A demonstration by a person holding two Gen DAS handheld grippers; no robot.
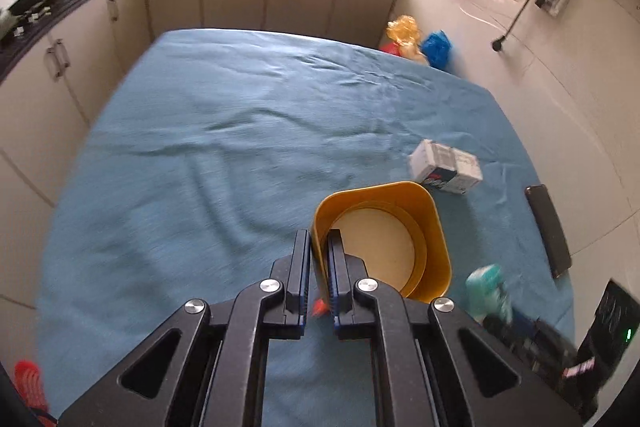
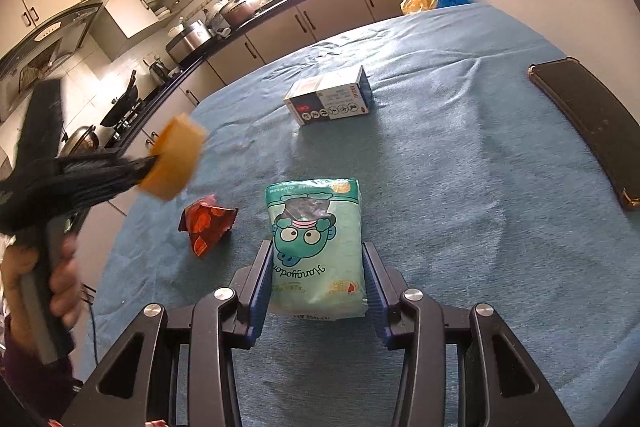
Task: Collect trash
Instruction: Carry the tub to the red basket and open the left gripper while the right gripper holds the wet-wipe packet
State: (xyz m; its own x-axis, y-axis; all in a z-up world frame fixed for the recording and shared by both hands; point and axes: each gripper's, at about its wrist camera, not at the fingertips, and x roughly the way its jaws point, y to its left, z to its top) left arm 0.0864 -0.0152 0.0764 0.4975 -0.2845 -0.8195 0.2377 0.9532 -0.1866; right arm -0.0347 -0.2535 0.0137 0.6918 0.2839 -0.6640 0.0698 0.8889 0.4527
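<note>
Over the bench's near edge: left gripper (image 1: 319,247) clamped on yellow bin (image 1: 384,239) wall, bin aloft and empty | right gripper (image 2: 318,267) jaws astride teal packet (image 2: 316,247), grip uncertain | red wrapper (image 2: 206,223), white box (image 2: 330,101) still lying on the bench (image 2: 460,187) | nothing collected

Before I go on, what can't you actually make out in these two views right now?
- Right wrist view: yellow bin and left gripper are motion-blurred; the bin's inside faces away.
- Left wrist view: red wrapper is nearly all hidden behind the fingers; the teal pack is blurred.
- Right wrist view: whether the right gripper presses the pack or only flanks it.
</note>
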